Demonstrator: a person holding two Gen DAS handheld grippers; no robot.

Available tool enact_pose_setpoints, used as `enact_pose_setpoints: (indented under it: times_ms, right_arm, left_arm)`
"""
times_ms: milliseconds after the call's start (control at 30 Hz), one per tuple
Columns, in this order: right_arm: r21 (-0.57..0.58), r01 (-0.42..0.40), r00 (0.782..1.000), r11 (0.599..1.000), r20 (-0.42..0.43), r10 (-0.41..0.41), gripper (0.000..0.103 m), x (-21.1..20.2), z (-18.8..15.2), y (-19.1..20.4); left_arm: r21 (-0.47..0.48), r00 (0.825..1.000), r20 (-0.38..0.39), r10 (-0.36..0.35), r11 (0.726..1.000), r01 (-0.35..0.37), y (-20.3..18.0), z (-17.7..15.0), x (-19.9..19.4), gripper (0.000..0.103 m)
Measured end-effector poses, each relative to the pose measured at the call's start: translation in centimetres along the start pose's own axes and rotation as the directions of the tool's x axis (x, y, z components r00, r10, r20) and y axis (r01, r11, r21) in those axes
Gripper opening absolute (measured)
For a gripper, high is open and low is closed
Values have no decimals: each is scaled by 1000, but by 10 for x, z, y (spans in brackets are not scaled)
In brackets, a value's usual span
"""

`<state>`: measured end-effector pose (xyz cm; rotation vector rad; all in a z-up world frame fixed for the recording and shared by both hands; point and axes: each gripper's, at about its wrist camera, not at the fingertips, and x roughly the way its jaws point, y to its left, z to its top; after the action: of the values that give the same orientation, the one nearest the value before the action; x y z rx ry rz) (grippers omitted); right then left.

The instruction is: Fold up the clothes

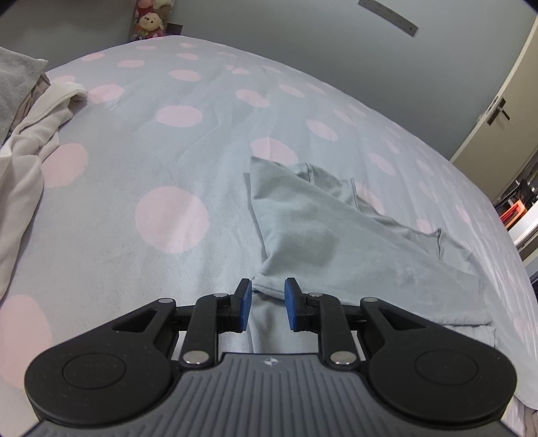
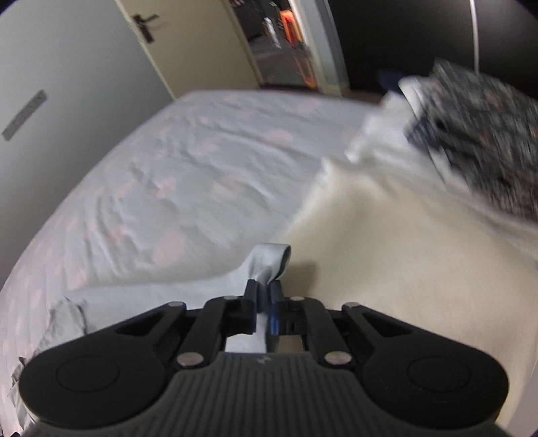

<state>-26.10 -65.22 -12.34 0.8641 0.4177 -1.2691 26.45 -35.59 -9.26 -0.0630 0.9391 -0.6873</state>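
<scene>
You can read no words or numbers here; only a small white emblem sits on each gripper's grey ribbed body, at six o'clock in both views.

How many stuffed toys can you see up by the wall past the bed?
2. A yellow plush bear with a red top sits at the far corner beyond the pink-dotted blue bedspread. Another pale plush toy sits just above it, cut off by the frame. More may be hidden.
</scene>
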Motion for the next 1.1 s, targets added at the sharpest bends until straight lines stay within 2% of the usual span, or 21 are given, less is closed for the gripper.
enact_pose_setpoints:
  times_ms: [200,400,533,667,767,900,1100]
  right_arm:
    - [-96,-20,995,995,94,29,8,-22,59,68]
    - [-191,-18,981,981,188,55,8,-37,120,150]
    - [-270,-68,970,960,208,127,8,-43,138,214]
    - [-371,-151,958,916,173,228,8,-43,127,282]
    - [-428,-236,943,873,115,311,8,-39,104,331]
    - [-482,-347,909,805,38,415,8,-37,69,389]
    - [-503,-474,855,723,-65,515,8,-38,25,454]
  left_arm:
    - [-9,1000,9,-8,1000,9,2,3,-5,18]
    - [-33,999,35,-14,999,16,8,9,-14,18]
    - [-41,999,36,-14,999,16,10,11,-12,18]
    - [-37,999,30,-24,999,25,9,10,-9,18]
    - [-30,999,26,-29,999,30,8,10,-7,18]
    - [-9,999,33,-20,1000,21,6,10,-7,18]
    - [31,1000,21,-22,999,22,1,10,-4,18]
